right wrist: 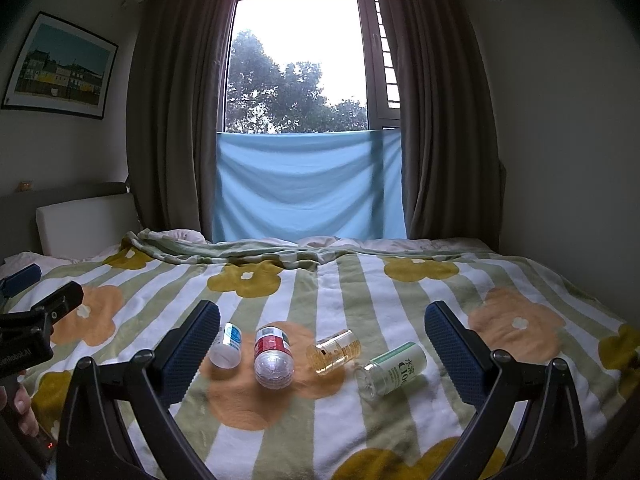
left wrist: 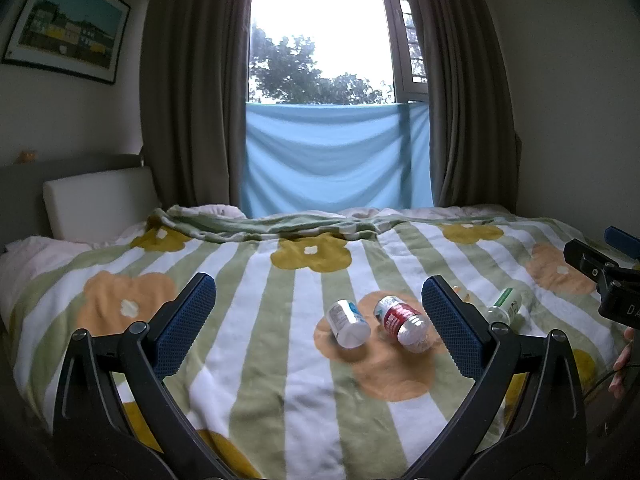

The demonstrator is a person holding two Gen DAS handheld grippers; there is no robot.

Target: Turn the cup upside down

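Several small containers lie on their sides on the flowered blanket (right wrist: 360, 280). From left: a white cup with a blue label (right wrist: 227, 345) (left wrist: 347, 323), a clear red-label bottle (right wrist: 273, 356) (left wrist: 403, 323), an amber clear cup (right wrist: 334, 350), and a green-and-white bottle (right wrist: 390, 368) (left wrist: 505, 305). My right gripper (right wrist: 322, 344) is open and empty, held above them. My left gripper (left wrist: 318, 322) is open and empty, with the white cup and red bottle between its fingers in view. Each gripper shows at the edge of the other's view: the right gripper (left wrist: 608, 276) and the left gripper (right wrist: 36, 320).
The bed fills the lower half of both views. A white headboard cushion (left wrist: 96, 202) stands at the left. A window with grey curtains and a blue cloth (left wrist: 336, 156) is behind the bed. A framed picture (left wrist: 68, 24) hangs on the left wall.
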